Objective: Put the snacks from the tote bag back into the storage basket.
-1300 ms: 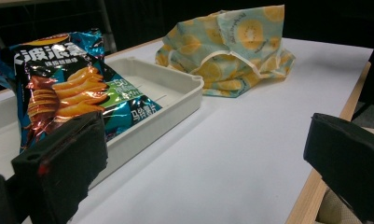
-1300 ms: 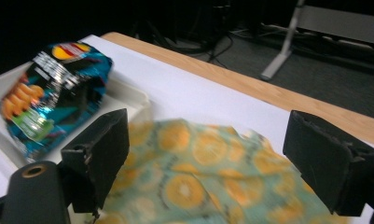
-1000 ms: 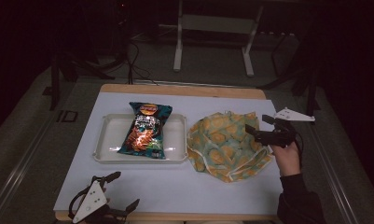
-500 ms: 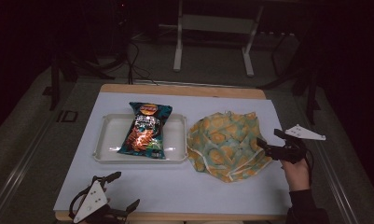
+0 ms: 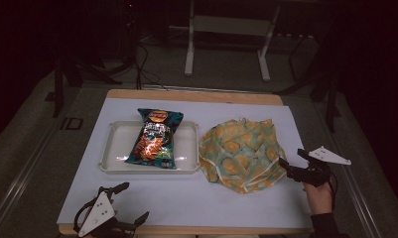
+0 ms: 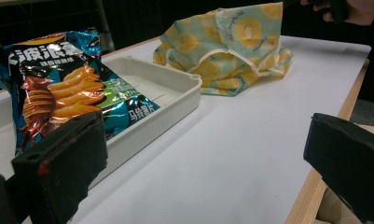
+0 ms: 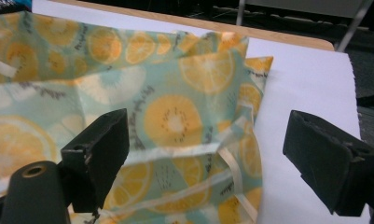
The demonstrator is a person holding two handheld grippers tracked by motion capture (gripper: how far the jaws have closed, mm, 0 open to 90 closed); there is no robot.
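A crumpled fabric bag with an orange-slice print [image 5: 241, 151] lies on the white table cover, right of centre; it also appears as the bag [image 6: 231, 49] and the bag [image 7: 128, 102]. A chip bag [image 5: 154, 139] lies in a white tray [image 5: 112, 166], seen too as the chip bag [image 6: 58, 93] in the tray [image 6: 175, 88]. My right gripper [image 5: 292, 167] is open at the bag's right edge, held by a hand; its jaws [image 7: 208, 158] stand apart above the cloth. My left gripper [image 5: 129, 201] rests open at the table's front left, jaws [image 6: 198, 154] empty.
The white cover [image 5: 196, 198] spans a wooden table whose front edge [image 6: 324, 172] runs near my left gripper. Beyond the table stand a metal frame [image 5: 226, 44] and cables on a dark floor.
My right gripper has drawn back to the right and toward the front, from over the bag to its right edge. The bag's cloth shifted slightly. The left gripper stayed put.
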